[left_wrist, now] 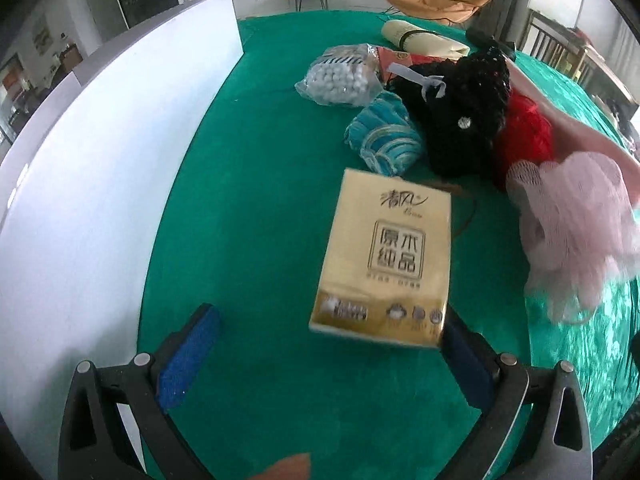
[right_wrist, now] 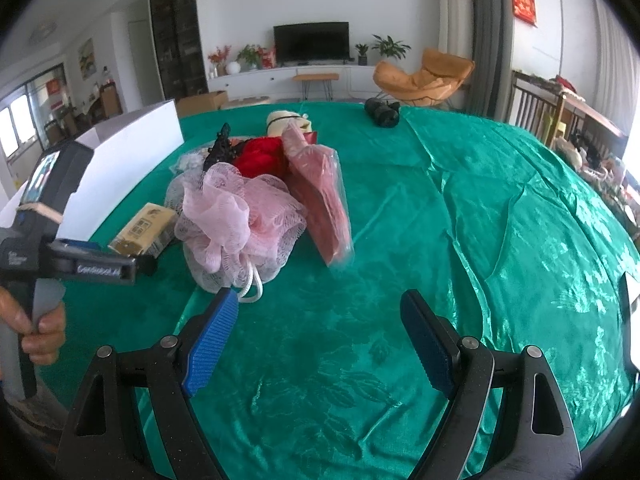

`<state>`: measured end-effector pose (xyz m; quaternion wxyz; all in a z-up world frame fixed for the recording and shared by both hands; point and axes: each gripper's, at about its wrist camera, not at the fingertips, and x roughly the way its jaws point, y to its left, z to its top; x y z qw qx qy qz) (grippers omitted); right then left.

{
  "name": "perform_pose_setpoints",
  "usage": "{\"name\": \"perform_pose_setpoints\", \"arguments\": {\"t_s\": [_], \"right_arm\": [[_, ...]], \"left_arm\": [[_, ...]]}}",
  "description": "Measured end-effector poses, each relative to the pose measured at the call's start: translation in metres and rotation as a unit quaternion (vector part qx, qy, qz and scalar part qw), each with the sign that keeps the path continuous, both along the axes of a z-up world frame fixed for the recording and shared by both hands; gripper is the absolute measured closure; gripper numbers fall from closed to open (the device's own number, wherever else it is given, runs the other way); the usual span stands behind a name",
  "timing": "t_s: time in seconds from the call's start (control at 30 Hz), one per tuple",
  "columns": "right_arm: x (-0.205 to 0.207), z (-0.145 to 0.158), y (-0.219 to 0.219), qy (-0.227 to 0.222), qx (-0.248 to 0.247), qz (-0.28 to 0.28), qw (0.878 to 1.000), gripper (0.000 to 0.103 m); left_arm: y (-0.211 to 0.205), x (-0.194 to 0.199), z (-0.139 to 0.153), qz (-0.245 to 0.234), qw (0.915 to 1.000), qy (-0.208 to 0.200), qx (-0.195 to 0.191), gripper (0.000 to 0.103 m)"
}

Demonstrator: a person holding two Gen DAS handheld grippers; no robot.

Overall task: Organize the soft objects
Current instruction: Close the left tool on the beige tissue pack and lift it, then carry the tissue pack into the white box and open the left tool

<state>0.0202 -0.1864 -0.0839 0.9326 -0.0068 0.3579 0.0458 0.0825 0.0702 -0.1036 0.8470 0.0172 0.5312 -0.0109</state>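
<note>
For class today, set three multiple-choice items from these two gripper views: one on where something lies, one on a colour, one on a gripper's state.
1. Where does the gold tissue pack lie?
A. inside the white box
B. on the green cloth, by the left gripper's right-hand pad
C. on the orange chair

2. What colour is the mesh bath pouf?
A. pale pink
B. yellow
C. dark blue

3. How do the right gripper jaws stand?
A. shut on the pouf
B. shut on nothing
C. wide open with only cloth between them

Answers:
1 B: the pack rests on the green cloth, outside the white box.
2 A: its netting is pale pink in both views.
3 C: bare cloth shows between the blue pads.
</note>
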Motion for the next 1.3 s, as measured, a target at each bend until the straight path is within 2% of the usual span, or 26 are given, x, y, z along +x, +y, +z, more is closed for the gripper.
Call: {"name": "perform_pose_setpoints", "arguments": {"t_s": [0.17,0.37,0.47,0.57,0.67,0.73,0.77,0.8,0.9,1.0,1.03,1.1,1.17,1.27,1.3], "right_arm": [[0.000,0.000,0.001,0.003,-0.003,0.000,1.000,0.017],[-0.002,0.001,0.002,0.001,-0.006,-0.001,1.000,0.018],[-0.002,0.001,0.001,0.002,-0.004,-0.004,1.000,0.017],[-0.003,0.001,-0.002,0.001,0.000,-0.007,1.000,0.017],[-0.002,0.001,-0.004,0.004,0.006,-0.010,1.000,0.017],[-0.001,0.000,-0.008,0.008,0.016,-0.011,1.000,0.017],[-0.001,0.000,-0.010,0.009,0.025,-0.013,1.000,0.017],[-0.002,0.001,-0.015,0.008,0.039,-0.013,0.999,0.017],[-0.005,0.007,-0.021,0.007,0.076,-0.004,0.997,0.017],[0.010,0.017,-0.011,0.047,0.127,0.034,0.990,0.017],[0.015,0.022,-0.004,0.051,0.131,0.049,0.989,0.017],[0.033,0.036,0.022,0.053,0.100,0.092,0.989,0.017],[0.058,0.041,0.055,0.059,0.036,0.131,0.989,0.017],[0.097,0.019,0.087,0.106,-0.079,0.143,0.981,0.021],[0.104,0.011,0.088,0.119,-0.094,0.138,0.979,0.030]], "left_arm": [[0.005,-0.002,-0.001,-0.003,1.0000,-0.003,-0.007,0.000],[0.006,-0.002,-0.003,-0.018,0.9994,-0.028,-0.008,0.000],[0.006,0.007,0.001,-0.042,0.9991,0.008,-0.001,0.000],[0.000,0.008,0.014,-0.076,0.9970,-0.014,-0.007,0.000],[-0.012,0.013,0.019,-0.111,0.9936,-0.019,-0.006,0.001],[-0.020,0.019,0.017,-0.129,0.9915,-0.014,-0.005,0.020],[-0.022,0.020,0.015,-0.134,0.9909,-0.009,-0.005,0.045],[-0.024,0.019,0.015,-0.136,0.9906,-0.007,-0.007,0.050],[-0.016,0.005,0.022,-0.131,0.9901,-0.028,-0.041,0.050],[0.003,-0.015,0.030,-0.108,0.9894,-0.042,-0.088,0.050],[0.005,-0.021,0.034,-0.103,0.9889,-0.044,-0.097,0.050],[0.013,-0.034,0.041,-0.097,0.9879,-0.053,-0.109,0.050],[0.019,-0.042,0.051,-0.095,0.9871,-0.062,-0.113,0.050],[0.034,-0.052,0.069,-0.087,0.9848,-0.070,-0.133,0.050],[0.038,-0.056,0.074,-0.086,0.9843,-0.073,-0.136,0.050]]}}
